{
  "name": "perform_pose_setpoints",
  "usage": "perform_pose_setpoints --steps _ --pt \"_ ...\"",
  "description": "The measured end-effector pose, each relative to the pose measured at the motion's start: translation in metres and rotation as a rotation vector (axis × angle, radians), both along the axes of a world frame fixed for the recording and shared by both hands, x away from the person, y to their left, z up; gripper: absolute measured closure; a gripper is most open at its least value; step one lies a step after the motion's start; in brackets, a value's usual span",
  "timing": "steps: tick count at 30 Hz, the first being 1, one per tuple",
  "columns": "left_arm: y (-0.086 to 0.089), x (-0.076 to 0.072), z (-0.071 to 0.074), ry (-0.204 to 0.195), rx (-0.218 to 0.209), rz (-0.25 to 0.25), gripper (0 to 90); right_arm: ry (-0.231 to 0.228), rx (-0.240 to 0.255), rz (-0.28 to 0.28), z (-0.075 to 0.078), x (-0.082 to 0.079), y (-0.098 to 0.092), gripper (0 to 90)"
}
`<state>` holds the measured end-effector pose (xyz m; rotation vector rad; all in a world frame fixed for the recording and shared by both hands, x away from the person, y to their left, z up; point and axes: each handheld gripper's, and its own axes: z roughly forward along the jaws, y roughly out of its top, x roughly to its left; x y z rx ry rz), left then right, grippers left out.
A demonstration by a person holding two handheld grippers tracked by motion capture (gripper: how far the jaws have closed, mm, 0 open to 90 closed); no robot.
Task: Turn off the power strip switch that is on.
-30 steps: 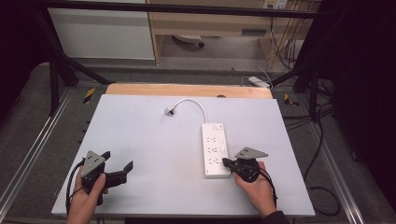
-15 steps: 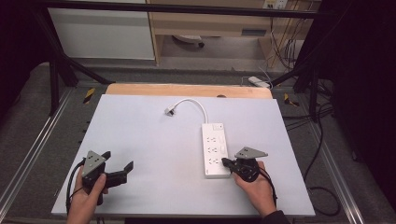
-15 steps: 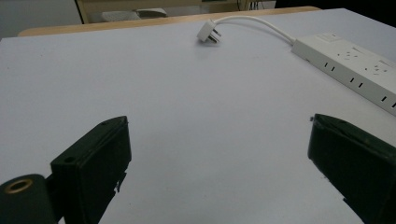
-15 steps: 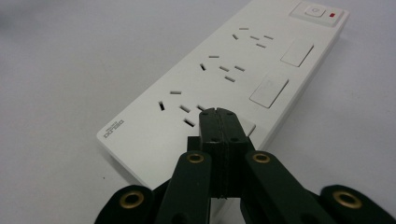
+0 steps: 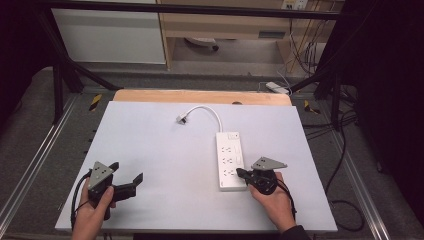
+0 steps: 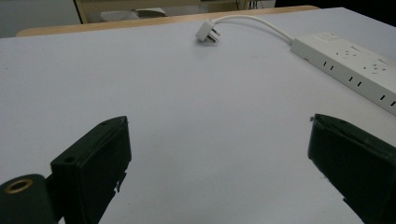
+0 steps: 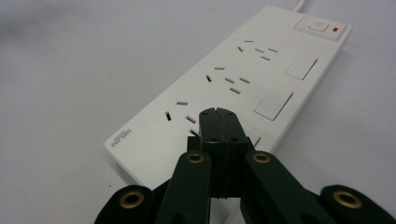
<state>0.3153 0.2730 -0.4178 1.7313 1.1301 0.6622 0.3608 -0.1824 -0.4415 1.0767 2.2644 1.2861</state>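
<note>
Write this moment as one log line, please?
left gripper: open, empty | right gripper: shut, tips over power strip | plug: loose on table

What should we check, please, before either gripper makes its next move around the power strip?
1. Left gripper open with nothing between its jaws: ok.
2. Right gripper shut, jaws pressed together over the near end of the power strip: ok; whether the tips touch it: cannot tell.
3. Power strip lying flat on the table, sockets up: ok.
4. Plug lying loose on the table, away from both grippers: ok.
5. Cable curving from plug to strip without a tangle: ok.
6. Strip's switch on or off: cannot tell.
</note>
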Motion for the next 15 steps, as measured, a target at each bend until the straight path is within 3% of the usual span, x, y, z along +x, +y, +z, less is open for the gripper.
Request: perform_pose_setpoints --steps 15 --pt "0.0 -0.0002 -0.0001 0.0 0.0 -0.001 5.9 -0.011 0.009 0.005 0.0007 0.0012 0.0007 90.0"
